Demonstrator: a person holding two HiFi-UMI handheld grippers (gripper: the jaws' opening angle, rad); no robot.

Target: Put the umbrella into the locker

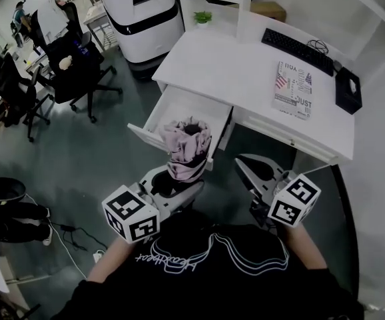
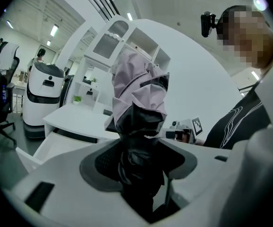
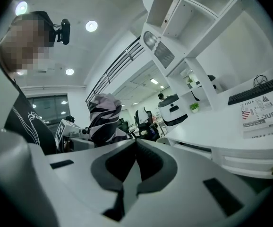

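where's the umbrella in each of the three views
Head view: the umbrella is at centre, overlapping the near edge of the open drawer.
Left gripper view: the umbrella stands upright at centre.
Right gripper view: the umbrella is left of centre.
Shared landmark: the white desk, seen in all three.

head view: steeply down from above | gripper views: close behind own jaws, near level | shared: desk (image 1: 232, 72), umbrella (image 1: 187, 149)
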